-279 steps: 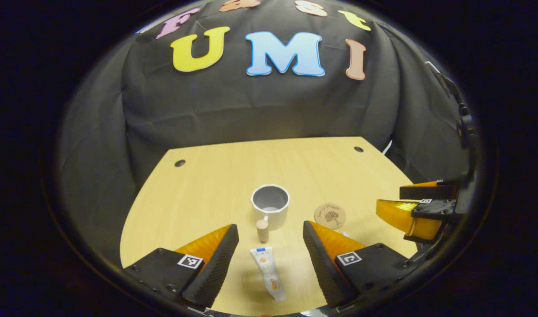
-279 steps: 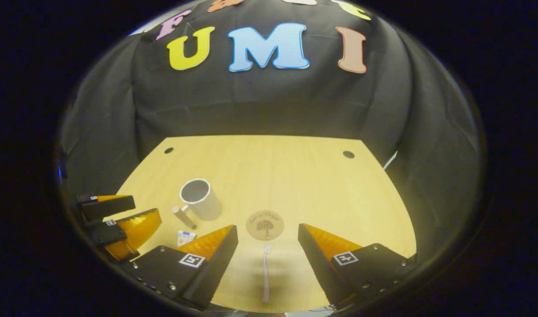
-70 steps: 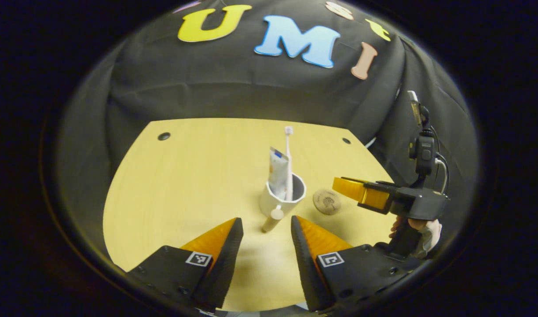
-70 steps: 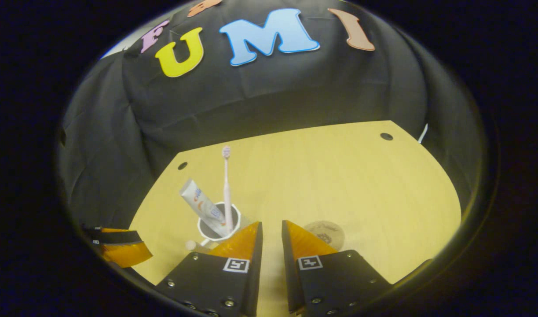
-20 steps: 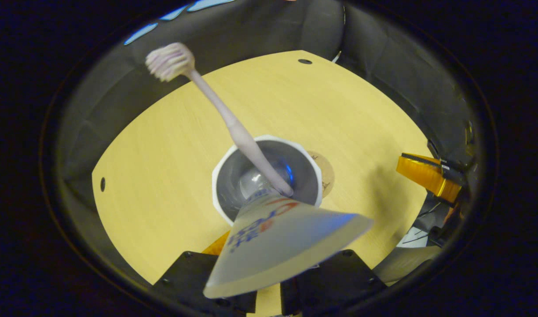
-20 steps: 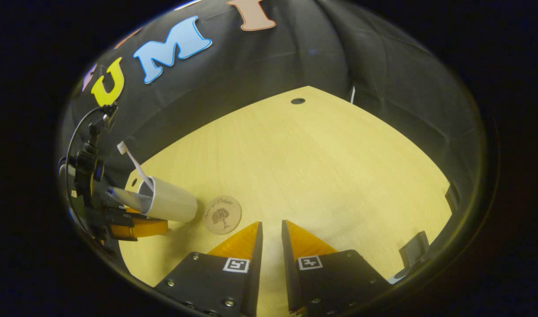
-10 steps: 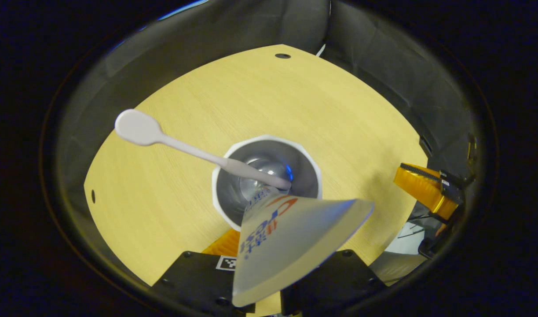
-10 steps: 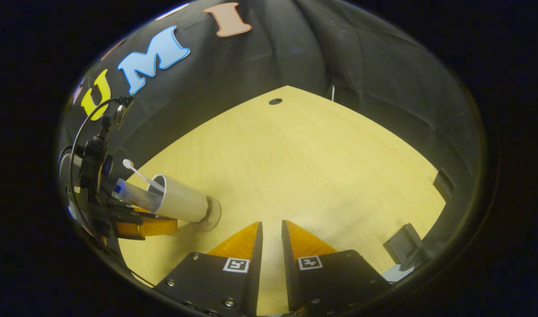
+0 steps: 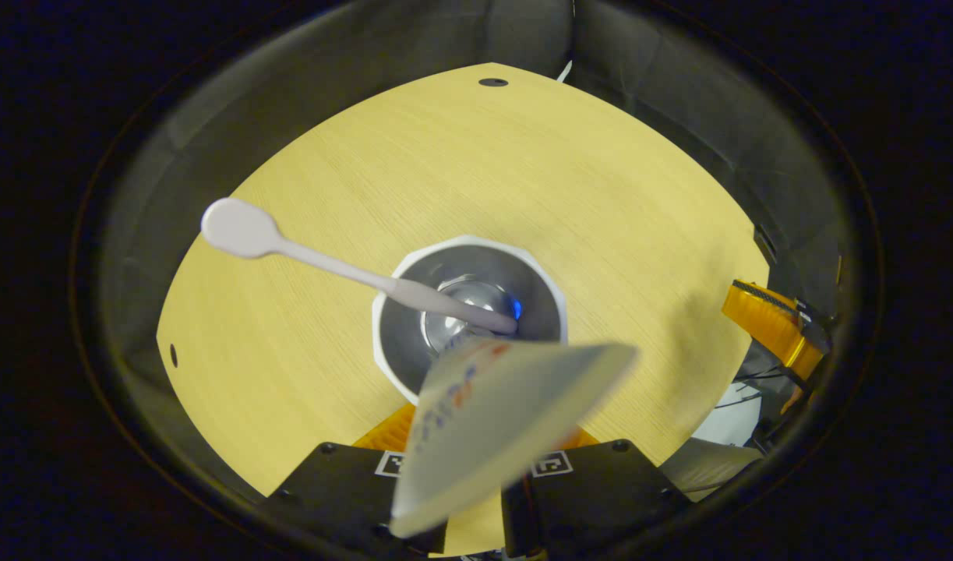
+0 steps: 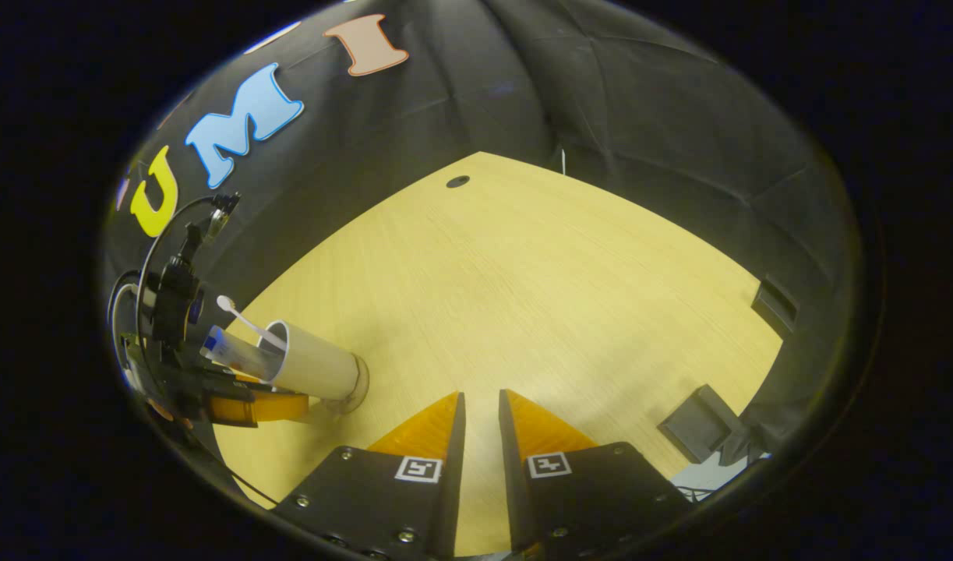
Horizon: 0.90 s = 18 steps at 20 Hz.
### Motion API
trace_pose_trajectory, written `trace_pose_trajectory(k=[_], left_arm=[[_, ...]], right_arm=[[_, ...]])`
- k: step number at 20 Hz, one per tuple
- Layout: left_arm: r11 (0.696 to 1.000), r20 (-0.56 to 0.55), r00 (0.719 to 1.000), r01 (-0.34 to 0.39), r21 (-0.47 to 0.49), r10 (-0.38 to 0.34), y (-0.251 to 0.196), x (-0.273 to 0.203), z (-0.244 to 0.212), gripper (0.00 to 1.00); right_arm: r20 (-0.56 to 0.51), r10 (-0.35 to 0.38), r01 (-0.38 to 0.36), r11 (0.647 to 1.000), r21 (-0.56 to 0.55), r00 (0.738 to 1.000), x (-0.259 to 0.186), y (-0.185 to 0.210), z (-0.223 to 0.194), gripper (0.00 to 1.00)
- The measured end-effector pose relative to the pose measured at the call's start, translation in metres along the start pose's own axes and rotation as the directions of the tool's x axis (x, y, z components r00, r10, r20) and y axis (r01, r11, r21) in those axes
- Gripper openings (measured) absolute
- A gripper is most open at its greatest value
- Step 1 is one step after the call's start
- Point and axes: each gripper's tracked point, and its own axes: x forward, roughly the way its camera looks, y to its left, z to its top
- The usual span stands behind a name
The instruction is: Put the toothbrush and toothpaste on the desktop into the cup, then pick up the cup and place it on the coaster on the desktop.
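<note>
The white cup [image 9: 468, 249] is seen from above in the left gripper view. The toothbrush [image 9: 320, 261] leans out to the upper left, and the toothpaste [image 9: 499, 413] tube's flat end looms close. That tube hides most of my left fingers [image 9: 390, 430], which sit by the cup's near side. In the right gripper view my left gripper [image 10: 281, 403] holds the cup [image 10: 312, 366] from the side. The cup's base is on the round coaster [image 10: 359, 387]; contact is unclear. My right gripper [image 10: 481, 399] is shut on nothing, above bare table right of the cup.
The wooden table [image 10: 538, 296] has small holes near its corners [image 10: 457, 181] [image 9: 172, 356]. A dark box [image 10: 698, 425] stands off the table's right edge. Black cloth walls close in behind. My right gripper [image 9: 768, 323] shows at the table's right edge.
The cup has come down over the coaster, which it now covers in the left gripper view. The toothpaste tube has swung nearer the camera. The right gripper has turned slightly, still shut.
</note>
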Motion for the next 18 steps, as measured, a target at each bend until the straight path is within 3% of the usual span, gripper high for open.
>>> trace_pose_trajectory(k=[3,6,14,16,18], left_arm=[[1.000,0.019,1.000,-0.009,0.006,0.009,0.019,-0.015,0.013,0.37],[1.000,0.044,0.999,-0.016,-0.001,0.016,0.017,-0.023,0.013,0.53],[0.992,0.196,0.979,-0.031,-0.119,0.054,0.034,-0.059,-0.005,0.54],[0.990,0.235,0.970,-0.025,-0.136,0.057,0.036,-0.072,-0.013,0.64],[0.987,0.263,0.962,-0.038,-0.157,0.079,0.037,-0.084,-0.020,0.63]], right_arm=[[-0.003,0.008,-0.008,1.000,-0.002,1.000,0.006,0.002,0.004,0.25],[-0.009,0.023,-0.023,1.000,-0.016,1.000,0.009,0.008,0.010,0.25],[-0.027,0.104,-0.107,0.986,-0.131,0.994,0.007,0.048,0.020,0.25],[-0.039,0.130,-0.135,0.976,-0.172,0.991,0.007,0.062,0.019,0.25],[-0.055,0.159,-0.167,0.963,-0.211,0.986,0.005,0.079,0.015,0.26]])
